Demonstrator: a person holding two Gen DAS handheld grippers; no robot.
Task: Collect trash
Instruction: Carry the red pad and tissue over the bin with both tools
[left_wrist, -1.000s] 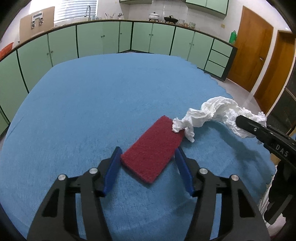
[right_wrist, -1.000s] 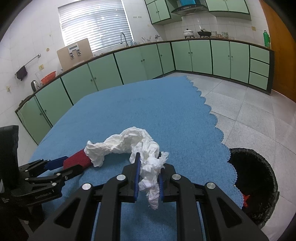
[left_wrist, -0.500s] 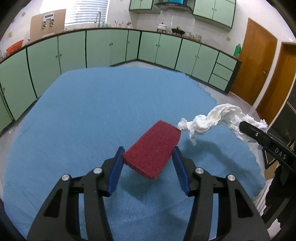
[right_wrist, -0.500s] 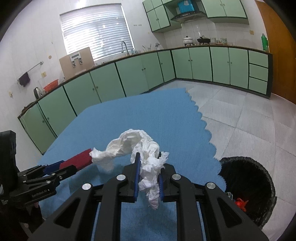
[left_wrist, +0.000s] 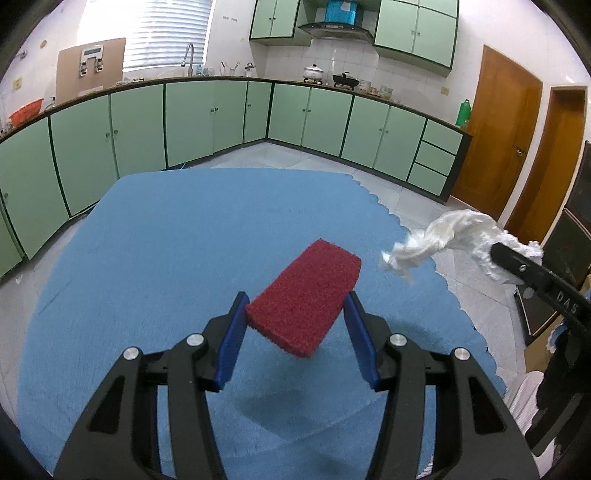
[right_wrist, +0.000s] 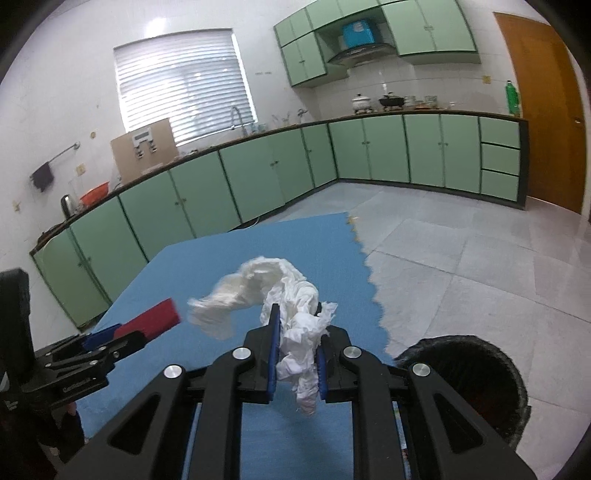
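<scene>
My left gripper (left_wrist: 295, 302) is shut on a red scouring pad (left_wrist: 304, 295) and holds it in the air above the blue tablecloth (left_wrist: 166, 240). My right gripper (right_wrist: 295, 321) is shut on a crumpled white tissue (right_wrist: 284, 295) that trails to the left, lifted above the cloth's right edge. The tissue (left_wrist: 450, 236) also shows at the right of the left wrist view. The red pad (right_wrist: 155, 317) shows in the right wrist view at the left, in the left gripper (right_wrist: 110, 338). A black trash bin (right_wrist: 472, 380) stands on the floor below right of the table.
Green kitchen cabinets (left_wrist: 221, 118) run along the far walls. Wooden doors (left_wrist: 495, 136) stand at the right. The tiled floor (right_wrist: 461, 258) lies to the right of the table. The cloth has a scalloped right edge (left_wrist: 458, 295).
Both grippers have risen from the table with their loads. The pad and tissue, touching before, are now apart. The right gripper has moved toward the table's right edge, nearer the bin.
</scene>
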